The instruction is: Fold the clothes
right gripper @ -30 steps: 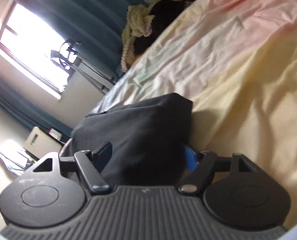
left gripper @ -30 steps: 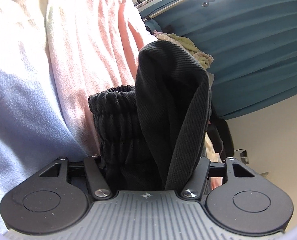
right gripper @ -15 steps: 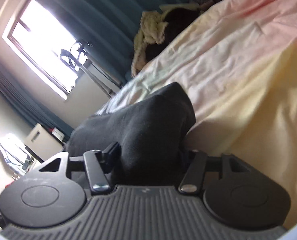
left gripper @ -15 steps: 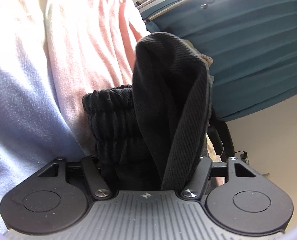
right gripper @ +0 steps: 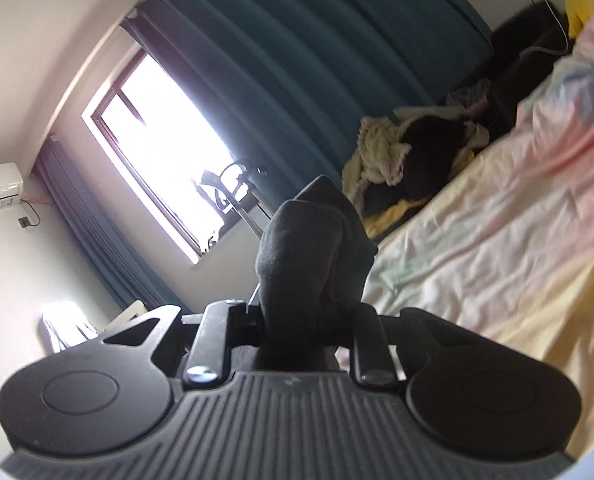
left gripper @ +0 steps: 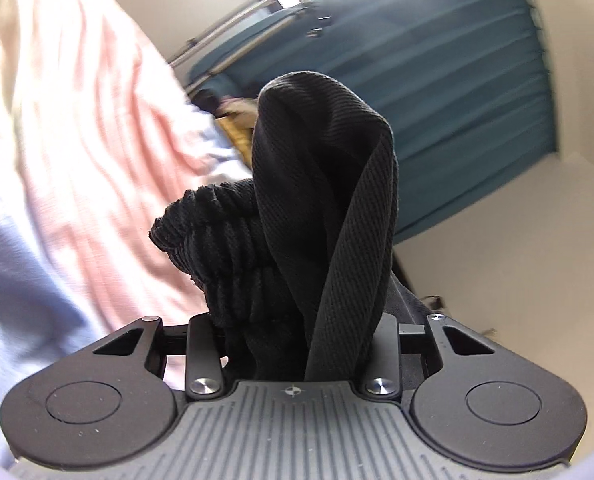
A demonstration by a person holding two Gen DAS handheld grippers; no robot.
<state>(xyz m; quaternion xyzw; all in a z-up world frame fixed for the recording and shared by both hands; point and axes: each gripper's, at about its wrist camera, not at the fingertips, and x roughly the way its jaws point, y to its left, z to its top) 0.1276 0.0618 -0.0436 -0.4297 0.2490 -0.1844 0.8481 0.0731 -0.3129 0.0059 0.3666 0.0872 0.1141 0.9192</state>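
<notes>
Each gripper, left (left gripper: 293,344) and right (right gripper: 293,328), has just been closing and now pinches a bunch of one black garment (left gripper: 321,184), which stands up ahead of the jaws, above the bed (right gripper: 497,248). To fold well, I judge both should keep clamped, level and taut, then lay it flat.

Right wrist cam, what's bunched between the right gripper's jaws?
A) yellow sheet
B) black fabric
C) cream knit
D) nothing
B: the right gripper has just been closing its jaws and they now pinch a bunch of black fabric standing up between them, while the cream knit lies far back on the bed sheet.
</notes>
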